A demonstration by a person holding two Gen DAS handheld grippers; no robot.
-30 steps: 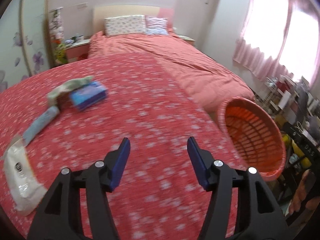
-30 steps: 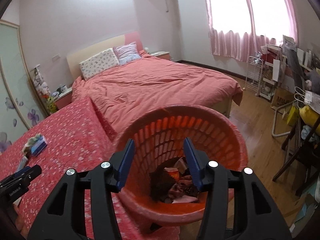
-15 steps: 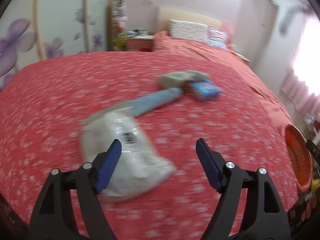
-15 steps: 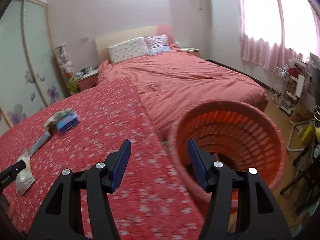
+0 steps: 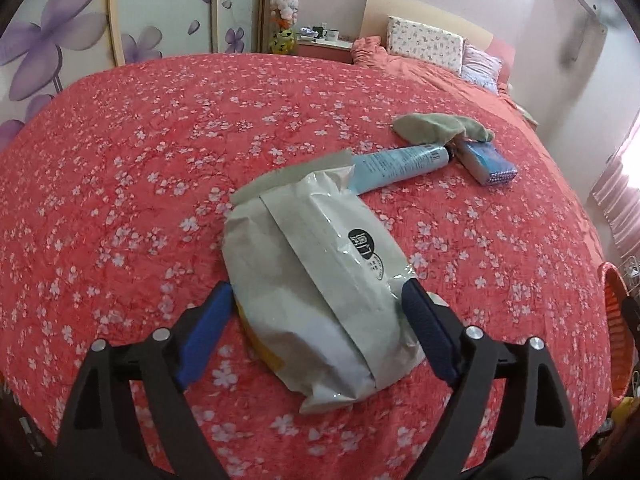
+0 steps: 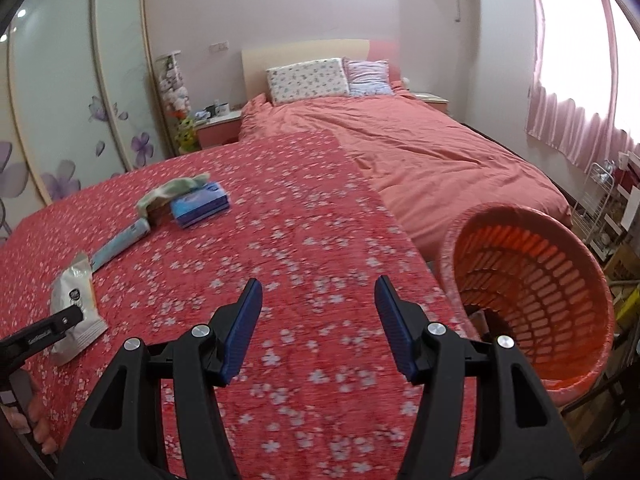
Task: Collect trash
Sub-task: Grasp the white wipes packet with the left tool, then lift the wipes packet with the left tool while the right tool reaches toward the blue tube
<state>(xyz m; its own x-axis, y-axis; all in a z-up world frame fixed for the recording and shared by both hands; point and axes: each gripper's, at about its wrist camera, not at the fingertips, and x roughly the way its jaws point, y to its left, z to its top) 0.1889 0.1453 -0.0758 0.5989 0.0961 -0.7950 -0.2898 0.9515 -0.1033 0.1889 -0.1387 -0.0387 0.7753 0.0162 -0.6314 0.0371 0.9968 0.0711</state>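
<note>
Floral red bedding fills the left wrist view, and on it a white plastic packet lies flat between the two blue pads of the left gripper. The jaws are opening; the pads flank the packet's near half, and firm contact cannot be confirmed. The packet's long axis runs from lower right up to upper left, its grey flap end pointing away from the camera. Just beyond that end a blue tube lies slanted, its flat tail tucked under the packet's edge. A green cloth and a blue tissue pack are bunched at the tube's far end. Only a sliver of the orange basket is seen at the right edge.

Seen from the right wrist view, the right gripper is held parted over bare bedding with nothing between its pads. The basket stands just beside the bed's right edge, its contents mostly hidden by its wall. The packet lies far left, partly covered by the left gripper's black finger. The nearer bedding is blurred.
</note>
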